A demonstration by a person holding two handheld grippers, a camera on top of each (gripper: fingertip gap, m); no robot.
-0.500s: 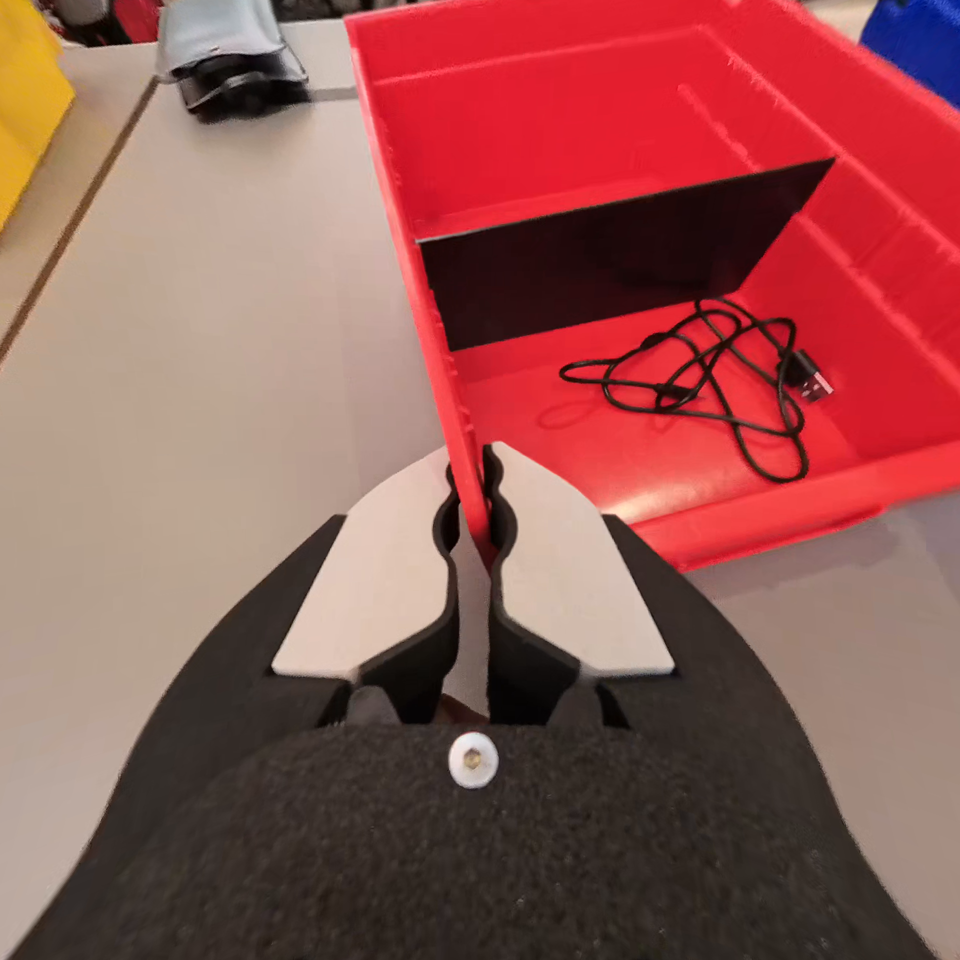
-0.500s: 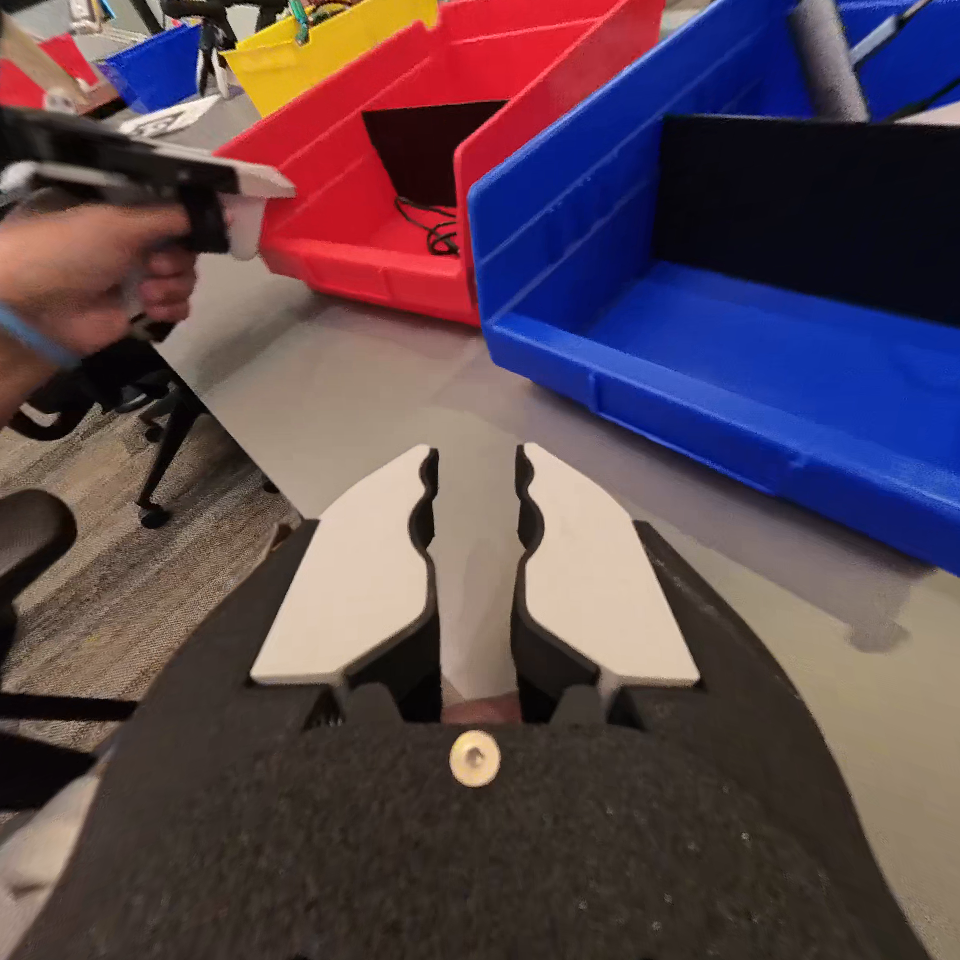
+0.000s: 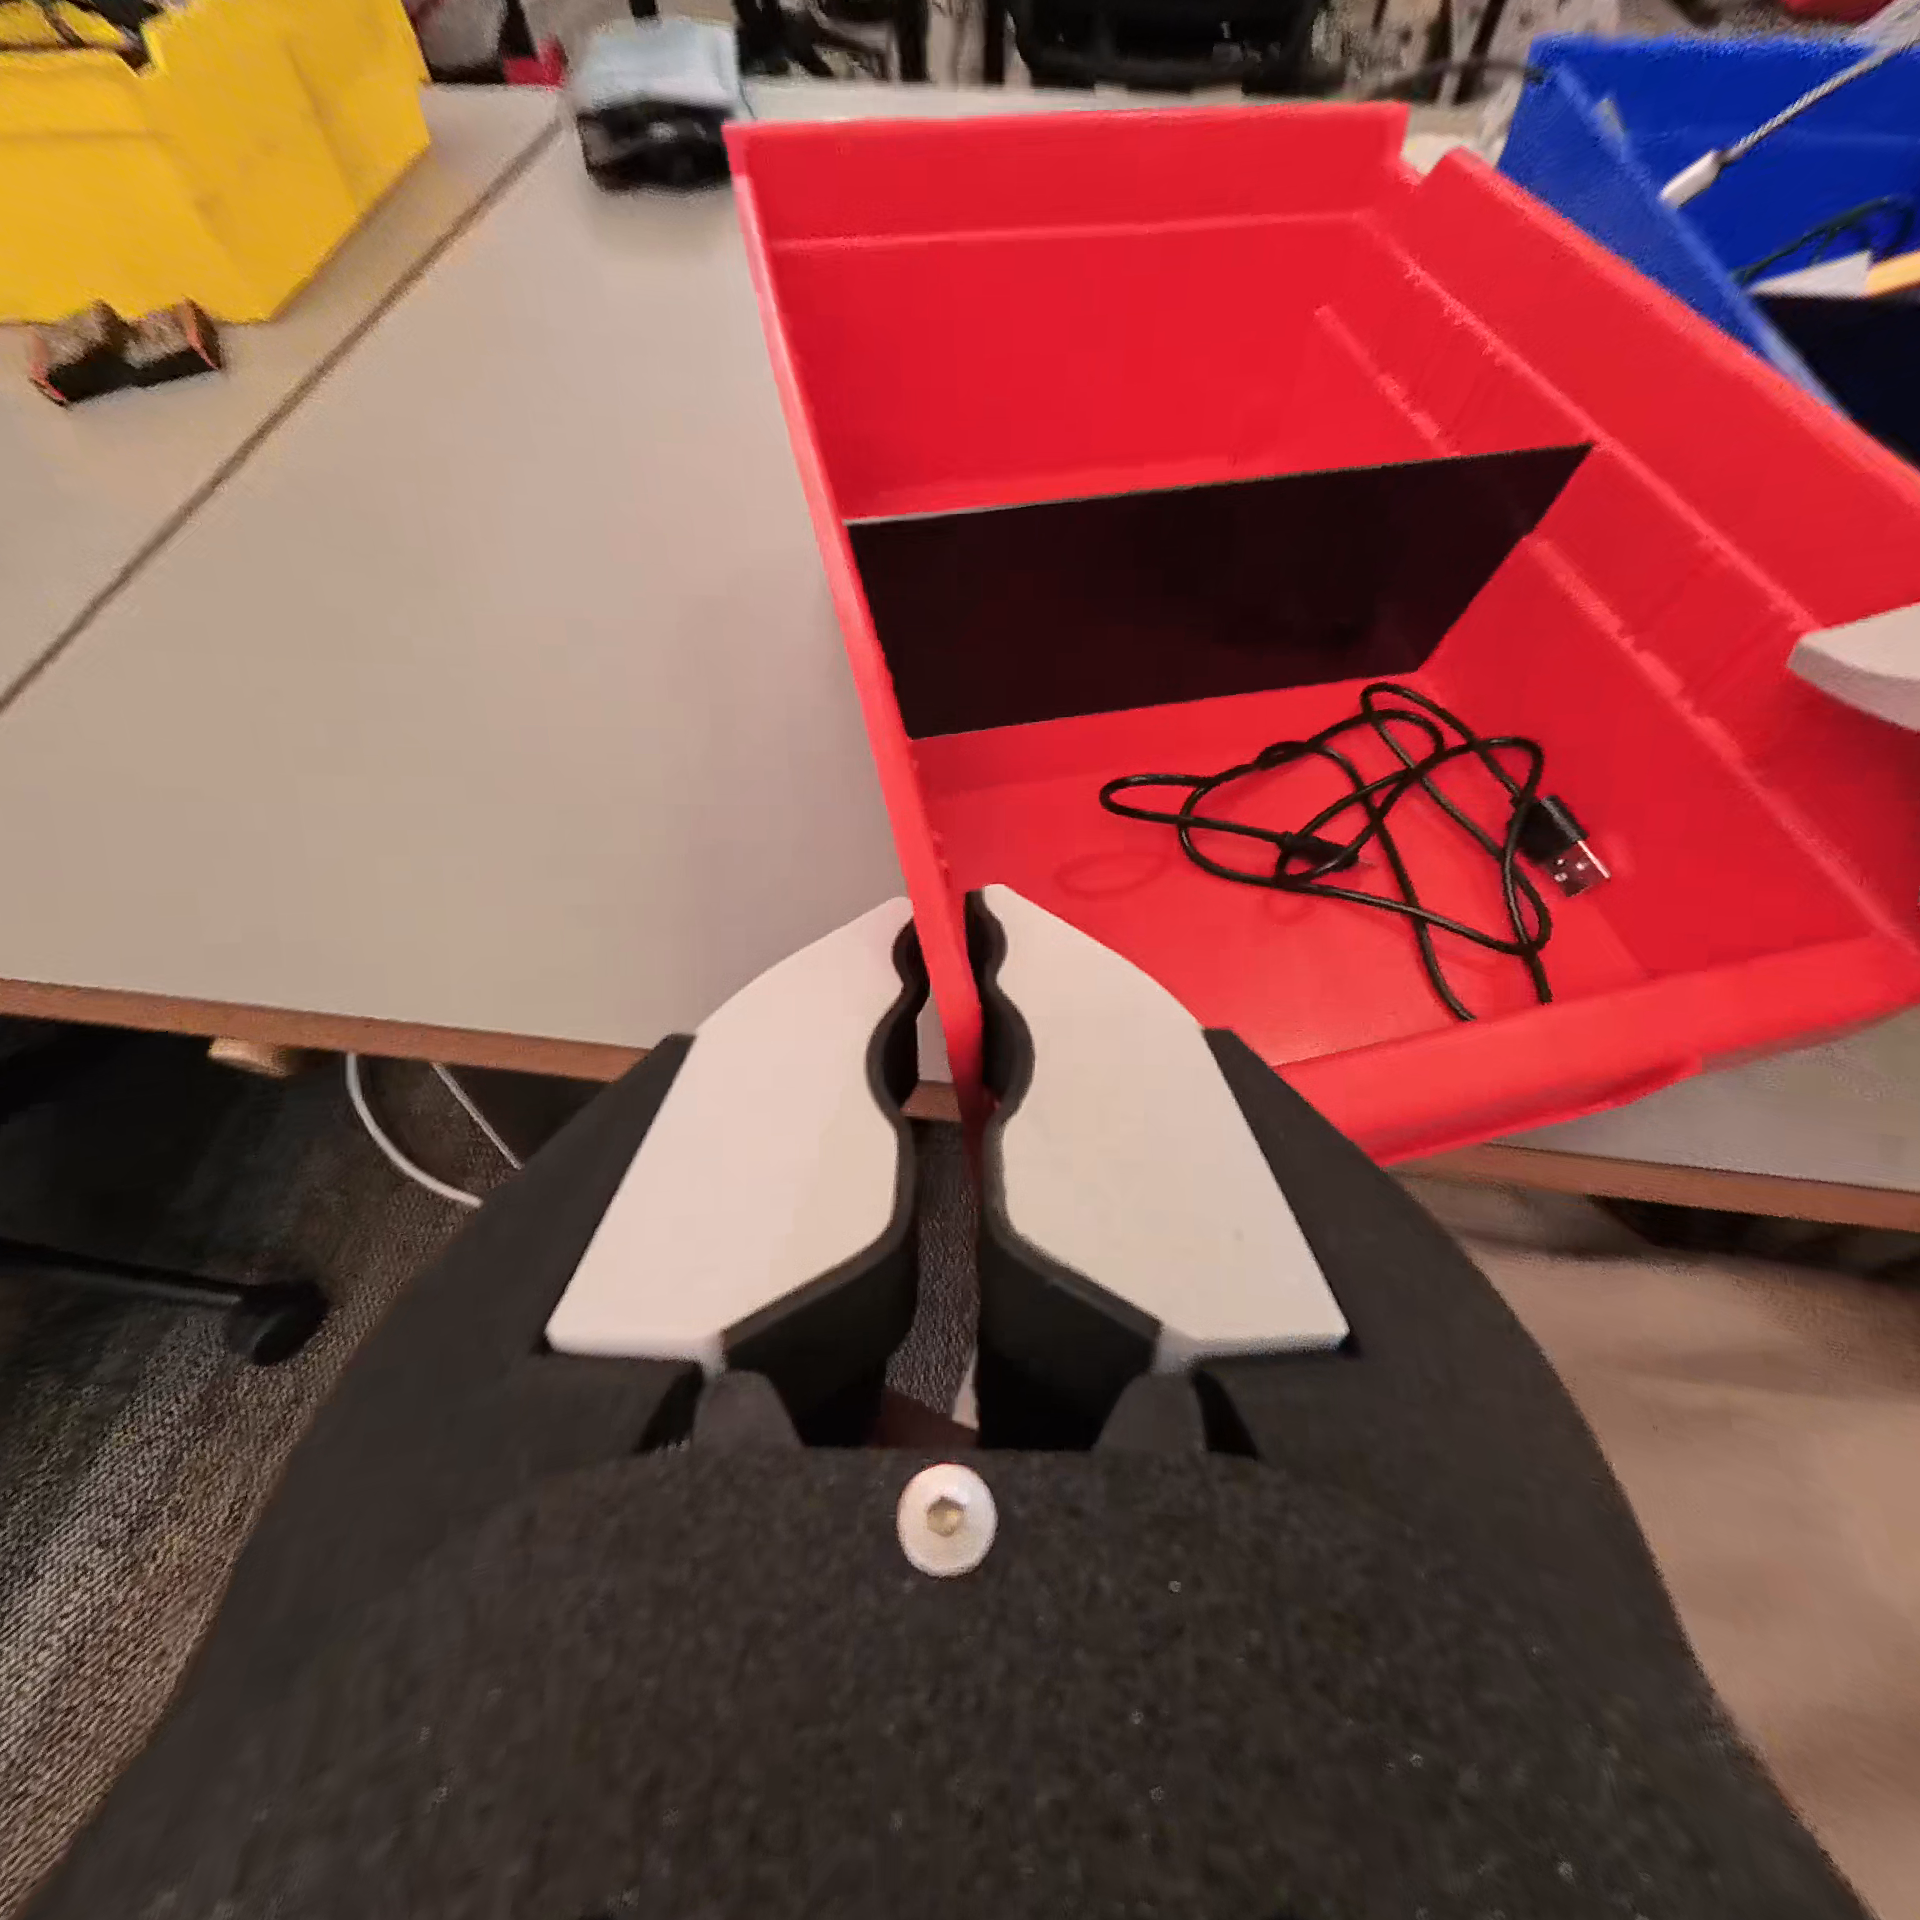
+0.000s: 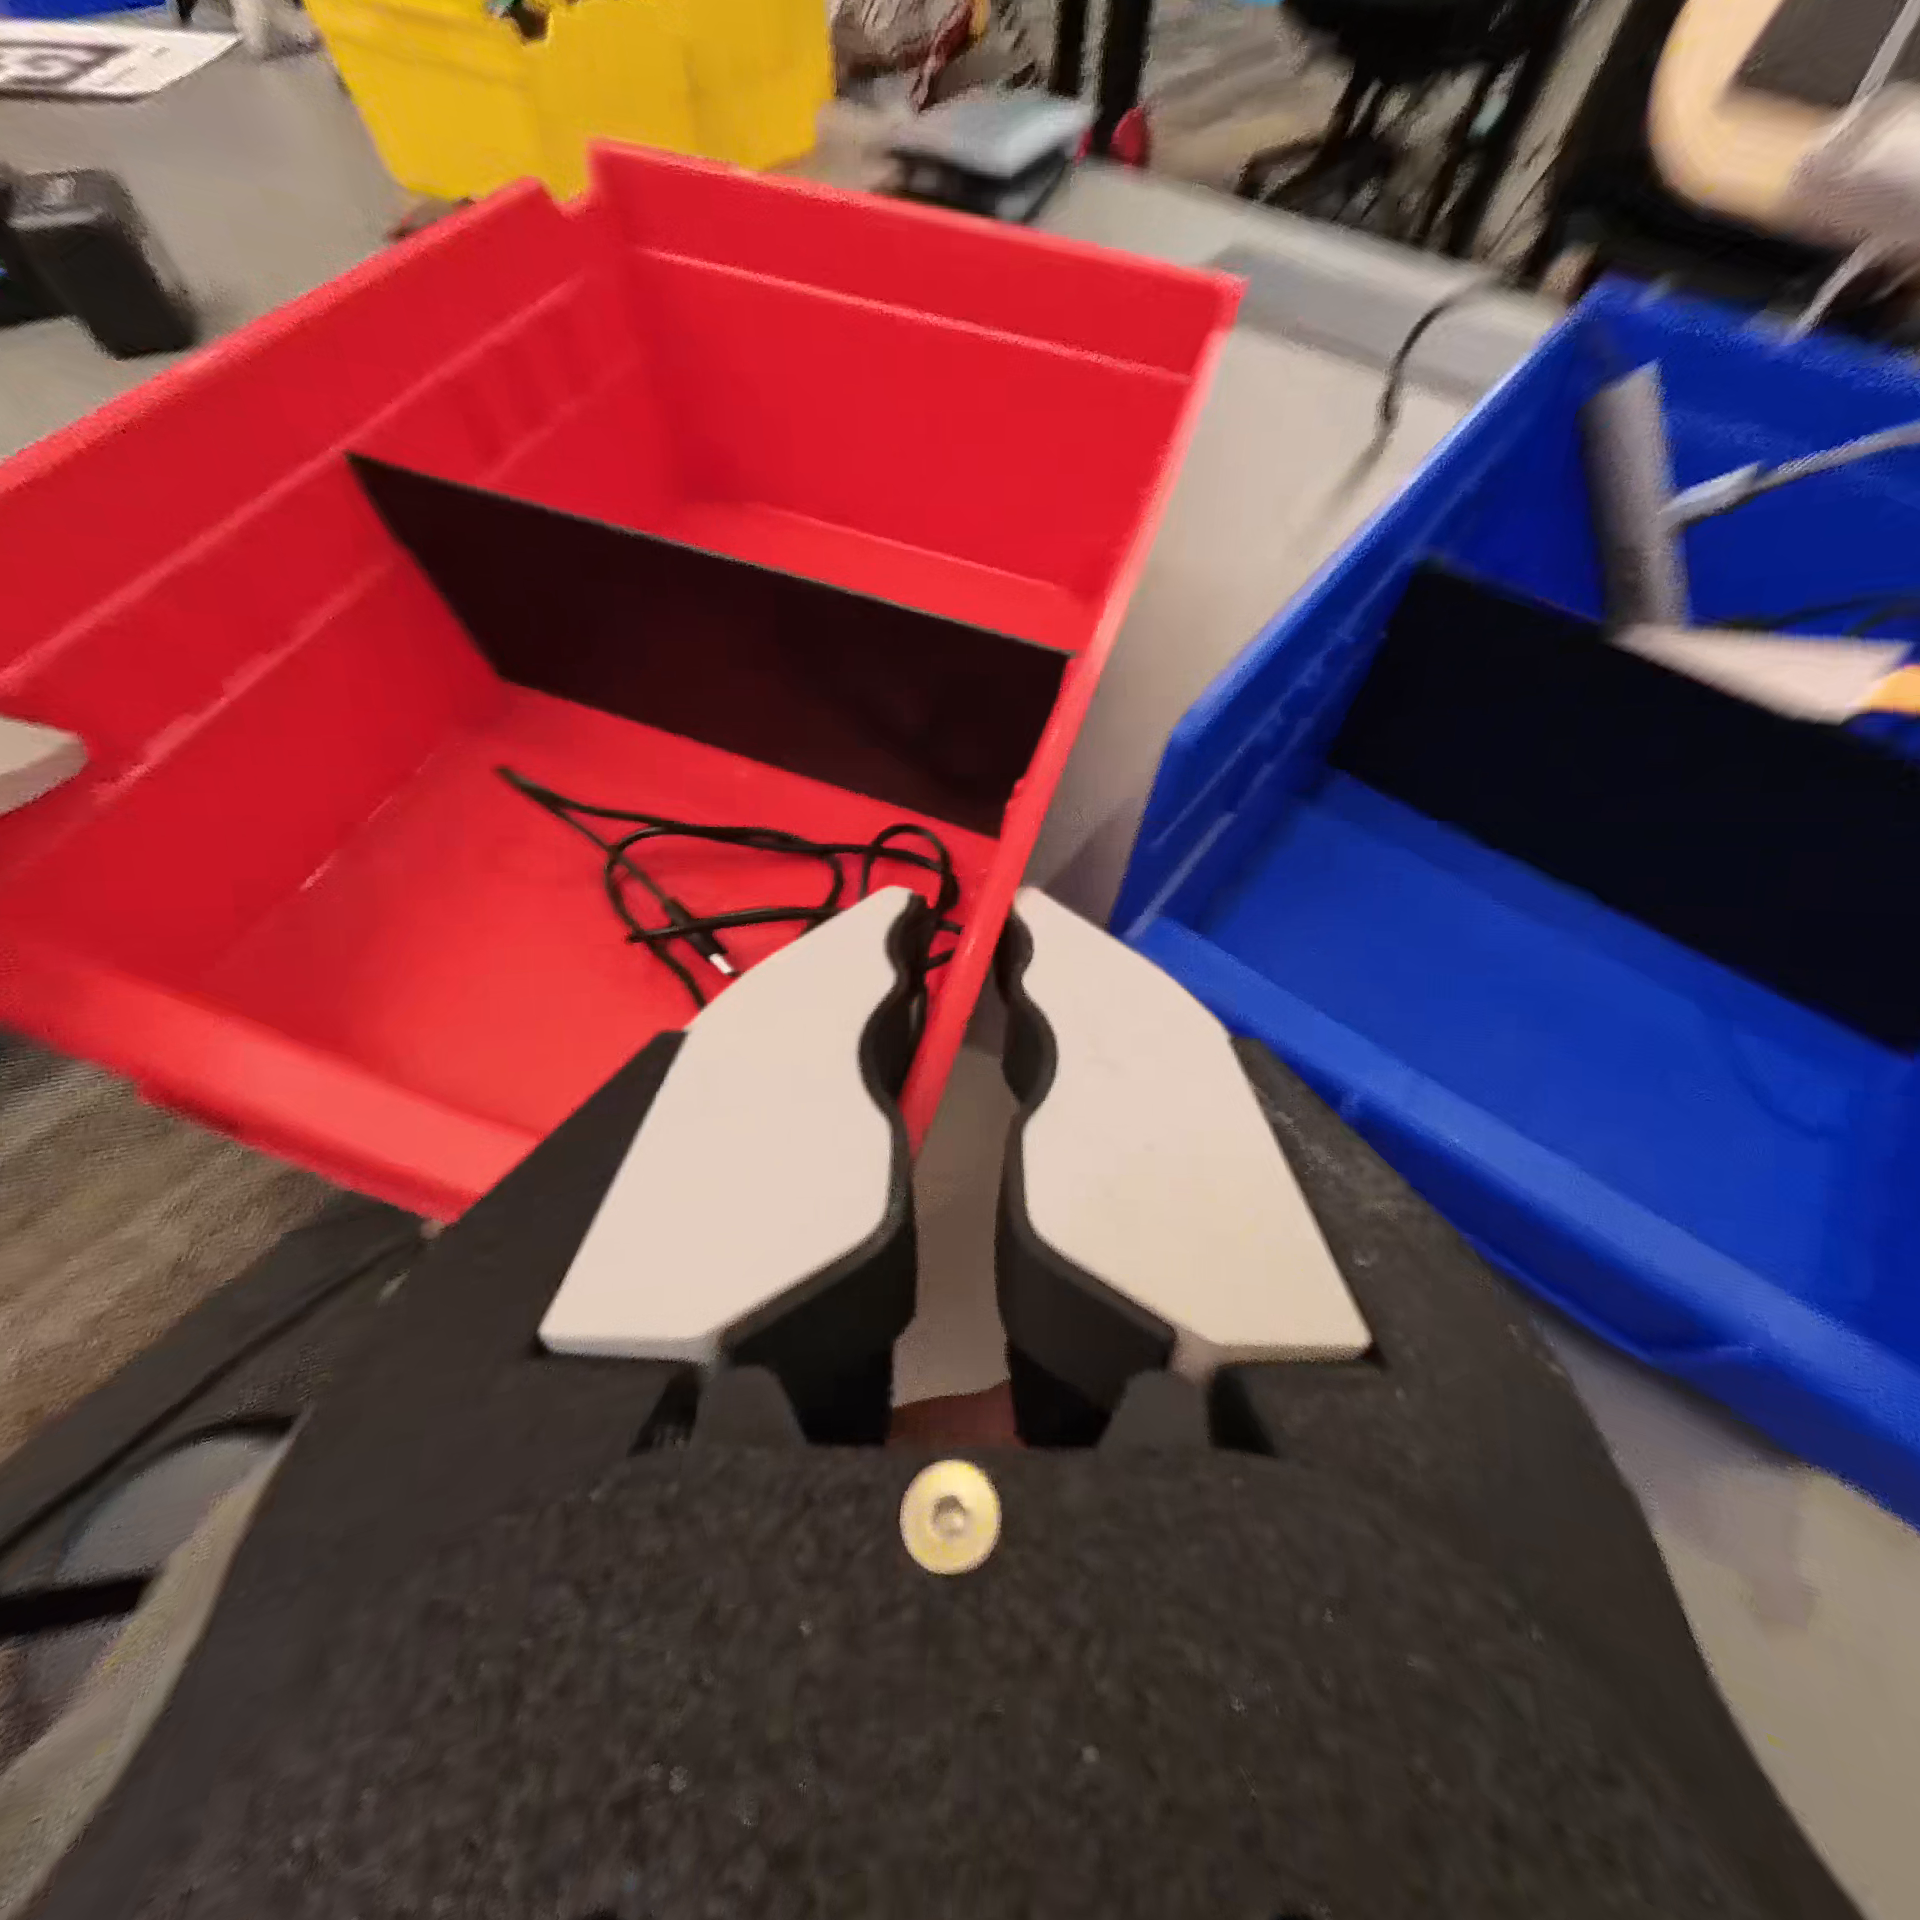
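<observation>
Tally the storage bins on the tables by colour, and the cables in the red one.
Red bin: 1, each claw (left claw, right claw) at a side wall
Blue bin: 1
Yellow bin: 1
Black cable in the red bin: 1
Total: 3 bins, 1 cable

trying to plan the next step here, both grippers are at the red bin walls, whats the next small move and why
Probably close the right gripper onto the red bin wall. The left gripper already pinches the opposite wall, while the right one straddles its wall with a gap on the outer side. The bin's front overhangs the table edge and holds a black cable, so a two-sided grip looks safer.
</observation>
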